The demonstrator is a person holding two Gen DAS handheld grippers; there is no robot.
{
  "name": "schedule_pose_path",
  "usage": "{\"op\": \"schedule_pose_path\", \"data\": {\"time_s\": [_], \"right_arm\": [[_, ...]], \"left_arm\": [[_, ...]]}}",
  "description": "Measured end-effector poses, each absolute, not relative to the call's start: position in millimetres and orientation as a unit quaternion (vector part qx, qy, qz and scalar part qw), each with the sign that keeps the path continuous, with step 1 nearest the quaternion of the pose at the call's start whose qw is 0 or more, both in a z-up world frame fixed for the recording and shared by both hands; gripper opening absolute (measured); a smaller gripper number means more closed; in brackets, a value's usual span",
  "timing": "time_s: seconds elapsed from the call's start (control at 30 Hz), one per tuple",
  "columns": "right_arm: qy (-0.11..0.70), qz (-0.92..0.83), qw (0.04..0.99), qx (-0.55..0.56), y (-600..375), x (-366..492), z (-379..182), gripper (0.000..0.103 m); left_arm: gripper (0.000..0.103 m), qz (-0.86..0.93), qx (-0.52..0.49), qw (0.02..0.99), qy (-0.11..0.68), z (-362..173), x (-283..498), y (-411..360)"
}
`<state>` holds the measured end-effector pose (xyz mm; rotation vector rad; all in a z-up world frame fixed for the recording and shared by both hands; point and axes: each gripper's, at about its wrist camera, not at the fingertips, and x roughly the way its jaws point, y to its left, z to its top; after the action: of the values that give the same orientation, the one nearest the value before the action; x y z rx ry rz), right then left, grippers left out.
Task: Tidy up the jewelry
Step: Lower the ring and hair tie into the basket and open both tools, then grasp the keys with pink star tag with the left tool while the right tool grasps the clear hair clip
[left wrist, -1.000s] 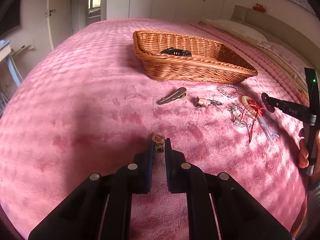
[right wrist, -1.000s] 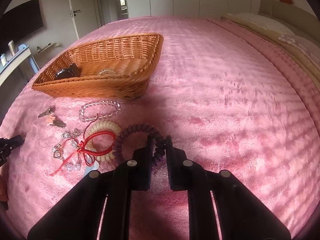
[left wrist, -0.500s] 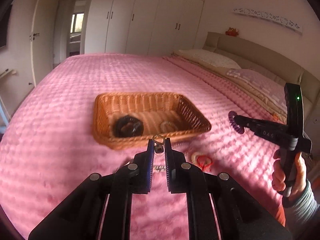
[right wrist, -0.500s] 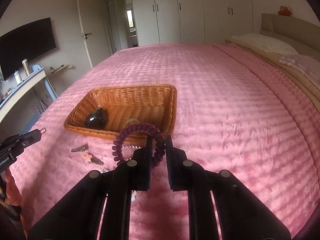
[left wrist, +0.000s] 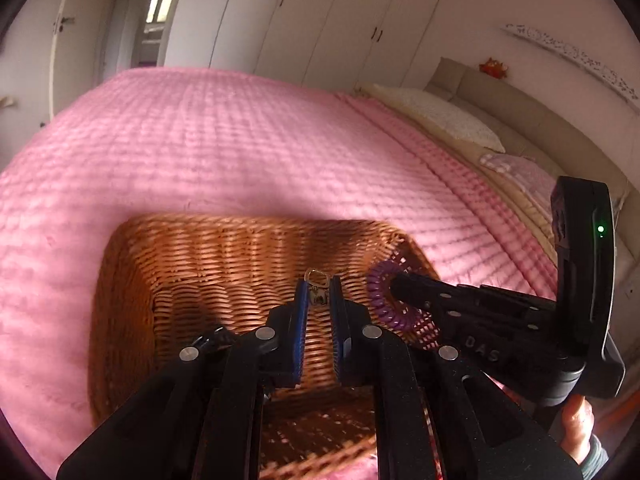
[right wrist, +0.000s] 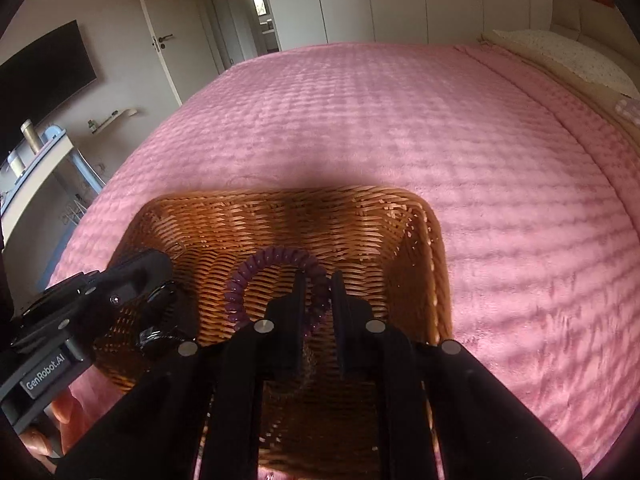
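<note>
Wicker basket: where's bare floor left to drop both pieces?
The woven wicker basket floor is bare between the purple spiral hair tie in the right gripper and the far wall. The left side is crowded: the left gripper holds a small metal charm above a black item.

The brown woven wicker basket [left wrist: 132, 292] is looking smeary in the left view, and its near end is hiding behind the black left gripper [left wrist: 318, 300]. The tiny silver metal charm [left wrist: 317, 289] pinched between the blue pads is too small to tell what it is. Part of the purple spiral hair tie [left wrist: 380, 300] is hiding behind the black right gripper [left wrist: 400, 280]. The hand holding that gripper is being cut off by the picture's edge.

In the right view, a shiny black thing [right wrist: 154, 334] in the basket is mostly hiding behind the left gripper, so what it is cannot be told. The basket's near end is hiding behind the right gripper's arms.
</note>
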<state>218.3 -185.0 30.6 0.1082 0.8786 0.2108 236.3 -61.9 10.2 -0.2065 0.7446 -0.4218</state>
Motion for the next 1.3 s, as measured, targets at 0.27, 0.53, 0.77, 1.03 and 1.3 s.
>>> {"op": "schedule_pose_path", "data": {"time_s": [0.27,0.53,0.77,1.03,1.3], "right_arm": [[0.443,0.092,0.892,0.002,-161,232,5,0.011],[0.438,0.106,0.893,0.017,-174,216,15,0.042],[0.388,0.120,0.914,0.015,-189,144,51,0.042],[0.390,0.125,0.912,0.039,-207,62,49,0.042],[0.426,0.119,0.894,0.072,-209,13,8,0.042]], "left_arm": [[0.009,-0.204,-0.100,0.895,0.384,-11,248,-61],[0.031,-0.209,-0.115,0.902,0.361,11,222,-51],[0.042,-0.234,-0.110,0.915,0.310,45,153,-40],[0.042,-0.231,-0.094,0.922,0.296,39,76,-35],[0.042,-0.212,-0.131,0.905,0.345,-6,51,-7]]}}
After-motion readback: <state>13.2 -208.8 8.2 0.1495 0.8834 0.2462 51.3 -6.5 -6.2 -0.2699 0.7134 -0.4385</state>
